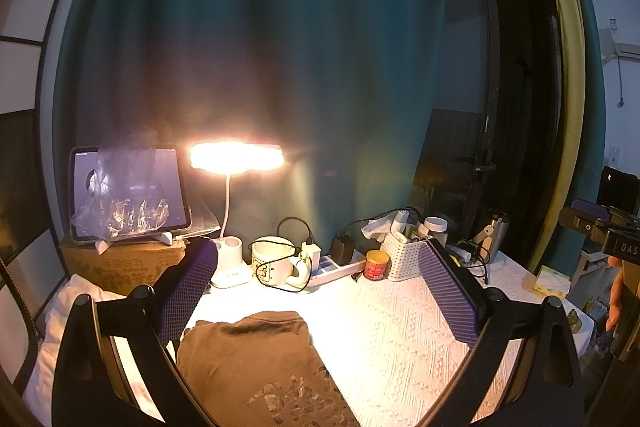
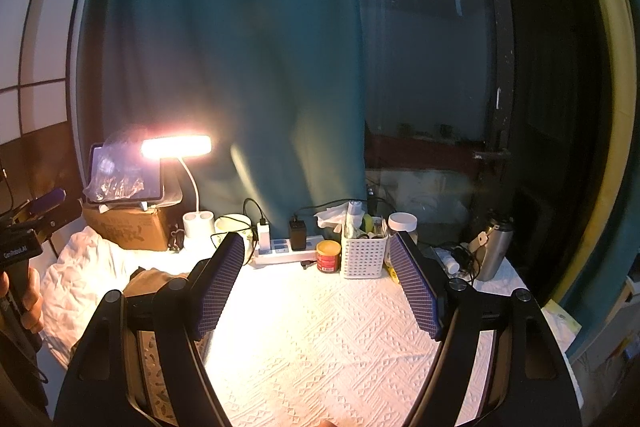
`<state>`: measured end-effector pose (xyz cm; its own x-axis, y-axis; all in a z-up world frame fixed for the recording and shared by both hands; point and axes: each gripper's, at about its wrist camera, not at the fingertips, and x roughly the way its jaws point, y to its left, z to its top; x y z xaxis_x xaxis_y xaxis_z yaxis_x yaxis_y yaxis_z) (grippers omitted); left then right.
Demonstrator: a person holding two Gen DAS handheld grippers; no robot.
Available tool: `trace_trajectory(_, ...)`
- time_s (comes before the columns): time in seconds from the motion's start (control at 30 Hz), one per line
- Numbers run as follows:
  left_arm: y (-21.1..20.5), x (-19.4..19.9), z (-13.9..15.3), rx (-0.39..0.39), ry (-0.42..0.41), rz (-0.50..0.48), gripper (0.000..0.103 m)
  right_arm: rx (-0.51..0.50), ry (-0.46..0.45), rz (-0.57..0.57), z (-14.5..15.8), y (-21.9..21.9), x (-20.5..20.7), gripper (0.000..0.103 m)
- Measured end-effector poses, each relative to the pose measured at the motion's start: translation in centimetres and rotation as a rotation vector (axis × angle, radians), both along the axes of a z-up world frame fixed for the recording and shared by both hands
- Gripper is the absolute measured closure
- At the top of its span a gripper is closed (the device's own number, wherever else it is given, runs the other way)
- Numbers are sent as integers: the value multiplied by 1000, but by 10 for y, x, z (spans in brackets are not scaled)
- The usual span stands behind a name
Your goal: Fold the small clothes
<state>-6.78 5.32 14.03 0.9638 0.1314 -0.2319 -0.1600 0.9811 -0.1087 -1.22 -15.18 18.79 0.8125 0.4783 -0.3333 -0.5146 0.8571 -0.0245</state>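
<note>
A brown T-shirt [image 1: 256, 359] with a pale print lies folded on the white textured tablecloth [image 1: 392, 339], its collar pointing toward the lamp. My left gripper [image 1: 320, 259] hovers open above it, nothing between its purple-padded fingers [image 1: 188, 291]. In the right wrist view my right gripper [image 2: 316, 251] also stands open, over bare cloth [image 2: 320, 339]. Only an edge of the brown T-shirt [image 2: 150, 281] shows behind its left finger. The other gripper [image 2: 36, 227] and a hand holding it appear at the far left.
Along the back stand a lit desk lamp [image 1: 237, 155], a tablet [image 1: 128, 193] on a cardboard box, a mug [image 1: 272, 263], a power strip [image 1: 336, 267], a red can [image 1: 376, 264], a white basket [image 1: 404, 255] and a metal bottle [image 2: 494, 251]. A white pillow [image 2: 80, 279] lies left.
</note>
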Motion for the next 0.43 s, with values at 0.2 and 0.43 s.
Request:
trace_trajectory(0.2,-2,2,0,7,6,-6,4,-1,6,-1,0,-1,2,25)
trace_trajectory(0.43,0,7,0,6,7,-2,4,-6,21,2,-3,2,11,25)
